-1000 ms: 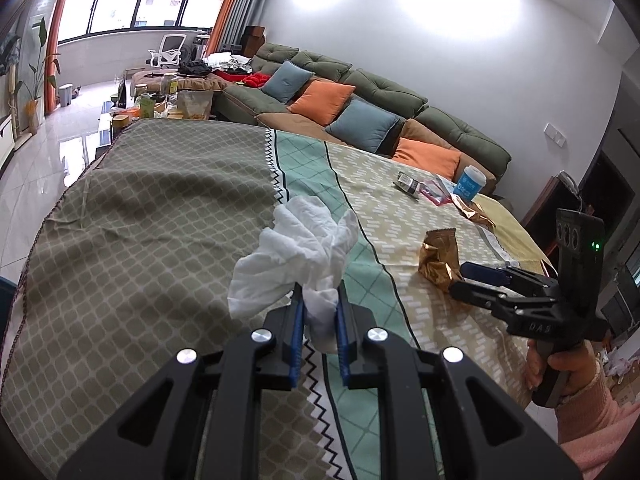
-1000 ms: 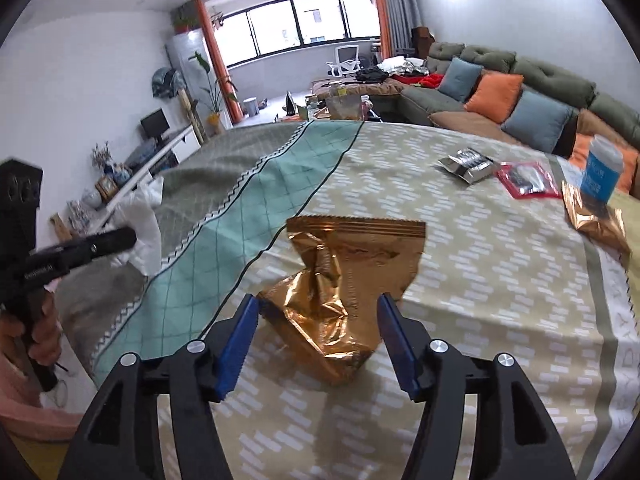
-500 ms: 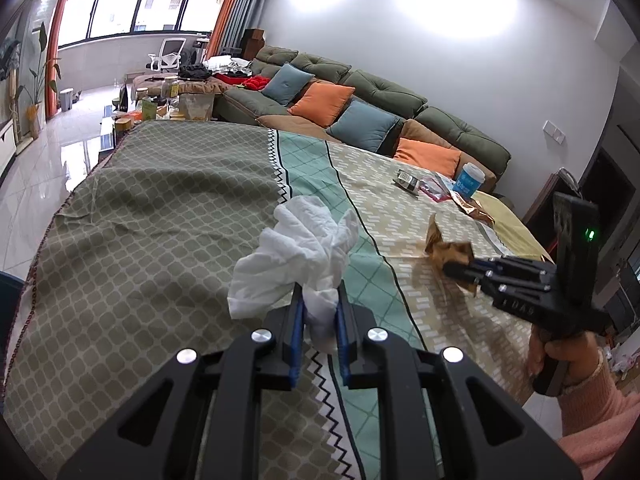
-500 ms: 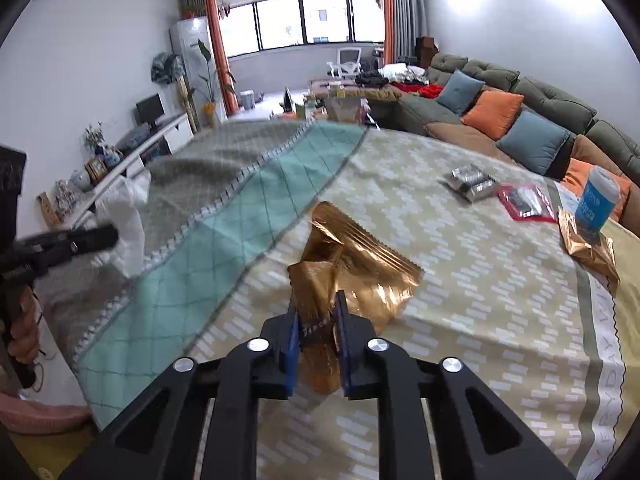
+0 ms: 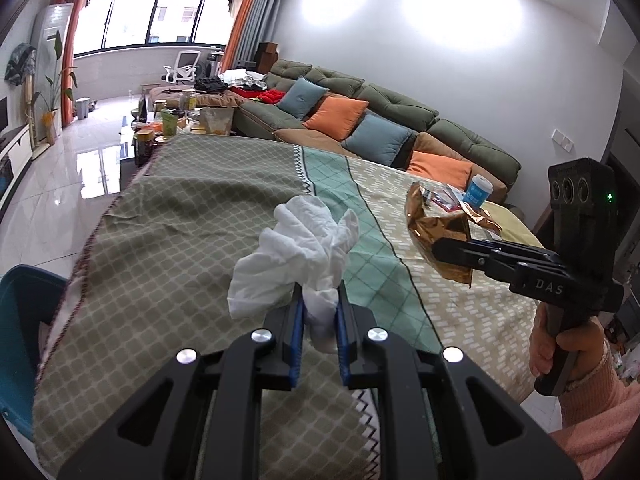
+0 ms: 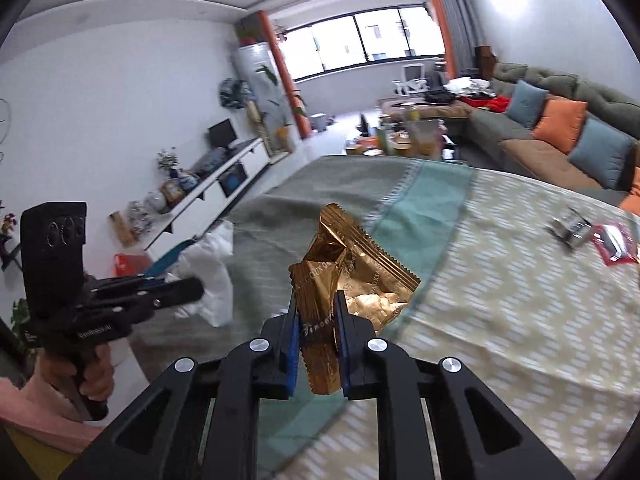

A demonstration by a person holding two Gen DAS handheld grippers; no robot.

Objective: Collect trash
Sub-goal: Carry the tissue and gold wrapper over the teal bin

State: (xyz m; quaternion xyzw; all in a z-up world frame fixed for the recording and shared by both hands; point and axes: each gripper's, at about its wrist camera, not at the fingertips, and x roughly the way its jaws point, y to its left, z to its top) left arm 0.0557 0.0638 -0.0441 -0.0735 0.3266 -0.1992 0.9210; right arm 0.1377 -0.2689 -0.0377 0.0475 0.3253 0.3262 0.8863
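My left gripper (image 5: 319,304) is shut on a crumpled white tissue (image 5: 296,248), held just above the patterned tablecloth (image 5: 168,240). In the right wrist view the same gripper (image 6: 192,290) shows at the left with the tissue (image 6: 208,276) at its tip. My right gripper (image 6: 316,312) is shut on a crinkled gold snack wrapper (image 6: 352,276), lifted off the cloth. The left wrist view shows that gripper (image 5: 440,246) at the right, with the gold wrapper (image 5: 436,228) hanging from it.
Farther along the table lie a second gold wrapper (image 5: 480,216), a red packet (image 6: 614,242), a silver packet (image 6: 572,230) and a blue cup (image 5: 478,190). A blue bin (image 5: 20,320) stands at the table's left edge. A green sofa (image 5: 400,116) runs behind.
My right gripper closed on the gold wrapper, lifted it off the table and swung left. My left gripper kept its hold on the tissue and drifted a little.
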